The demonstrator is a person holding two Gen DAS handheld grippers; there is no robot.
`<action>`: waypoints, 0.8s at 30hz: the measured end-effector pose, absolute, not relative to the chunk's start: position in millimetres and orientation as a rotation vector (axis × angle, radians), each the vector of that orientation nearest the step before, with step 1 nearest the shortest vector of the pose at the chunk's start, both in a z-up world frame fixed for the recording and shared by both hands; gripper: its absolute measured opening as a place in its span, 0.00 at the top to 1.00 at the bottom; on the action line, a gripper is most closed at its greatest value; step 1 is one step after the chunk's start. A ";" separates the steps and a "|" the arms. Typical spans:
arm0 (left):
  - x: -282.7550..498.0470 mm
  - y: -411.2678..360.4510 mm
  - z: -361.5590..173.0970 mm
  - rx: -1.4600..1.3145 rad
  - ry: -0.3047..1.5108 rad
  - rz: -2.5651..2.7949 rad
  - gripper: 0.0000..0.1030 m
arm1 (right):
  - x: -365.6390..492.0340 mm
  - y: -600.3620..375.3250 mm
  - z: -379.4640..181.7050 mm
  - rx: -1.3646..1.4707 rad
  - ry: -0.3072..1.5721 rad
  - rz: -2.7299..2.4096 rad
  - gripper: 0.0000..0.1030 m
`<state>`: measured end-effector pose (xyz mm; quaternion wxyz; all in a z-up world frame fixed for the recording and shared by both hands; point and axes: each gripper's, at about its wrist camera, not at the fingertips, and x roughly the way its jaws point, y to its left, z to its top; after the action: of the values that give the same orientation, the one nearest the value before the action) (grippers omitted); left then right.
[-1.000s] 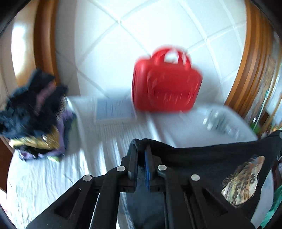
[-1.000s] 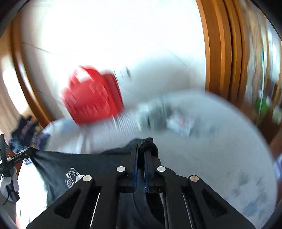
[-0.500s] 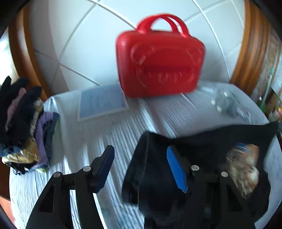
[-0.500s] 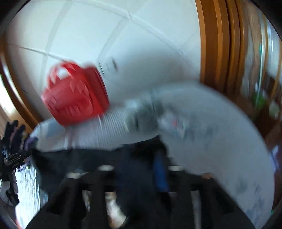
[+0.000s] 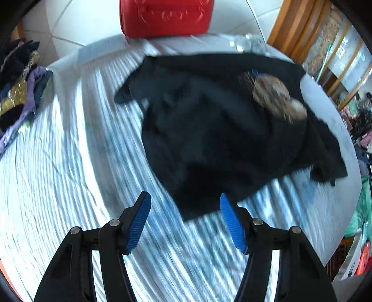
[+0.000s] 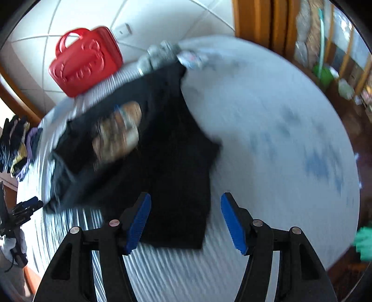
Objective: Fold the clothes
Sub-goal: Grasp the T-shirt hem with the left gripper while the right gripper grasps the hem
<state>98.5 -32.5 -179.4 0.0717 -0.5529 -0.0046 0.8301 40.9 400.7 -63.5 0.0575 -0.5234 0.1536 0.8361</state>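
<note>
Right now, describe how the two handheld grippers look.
The left gripper and right gripper look alike: two black plastic fingers with triangular cut-outs, silver pivot pins, and ribbed blue pads on the inner faces. No cables, markings or sleeves show near them.

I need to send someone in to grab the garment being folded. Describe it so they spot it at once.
Start at the round table with the white ribbed cover, where a red plastic case stands at the far edge. The black shirt lies spread alone in the middle. Unlike the mixed-colour clothes pile at the table's edge, it is plain black with one brownish round print.
</note>
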 end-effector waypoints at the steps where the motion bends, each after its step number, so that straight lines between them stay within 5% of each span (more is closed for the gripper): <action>1: 102.0 -30.4 -183.6 -1.668 -0.016 2.488 0.39 | 51.4 400.0 -69.1 -1.606 0.478 2.526 0.38; 15: 106.1 -7.8 -209.9 -1.648 0.040 2.560 0.37 | 65.8 384.2 -115.4 -1.717 0.415 2.581 0.35; 16: 105.2 -7.9 -210.3 -1.653 0.026 2.570 0.43 | 62.3 382.6 -116.2 -1.714 0.400 2.596 0.35; 17: 104.1 -8.4 -210.5 -1.657 0.004 2.571 0.62 | 58.7 381.1 -117.1 -1.711 0.385 2.611 0.37; 19: 104.0 -8.2 -208.0 -1.666 -0.014 2.581 0.84 | 49.9 378.3 -120.1 -1.723 0.378 2.639 0.60; 21: 108.1 -8.2 -199.1 -1.652 -0.030 2.577 0.86 | 43.4 377.0 -120.3 -1.765 0.411 2.644 0.88; 24: 120.8 -7.6 -180.1 -1.618 -0.041 2.571 0.86 | 46.0 377.5 -109.5 -1.837 0.483 2.652 0.91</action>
<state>120.8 -7.6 -180.1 0.0518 -0.5319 -0.0136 0.8451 46.0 377.5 -109.5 -0.0604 -0.5621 0.1479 0.8115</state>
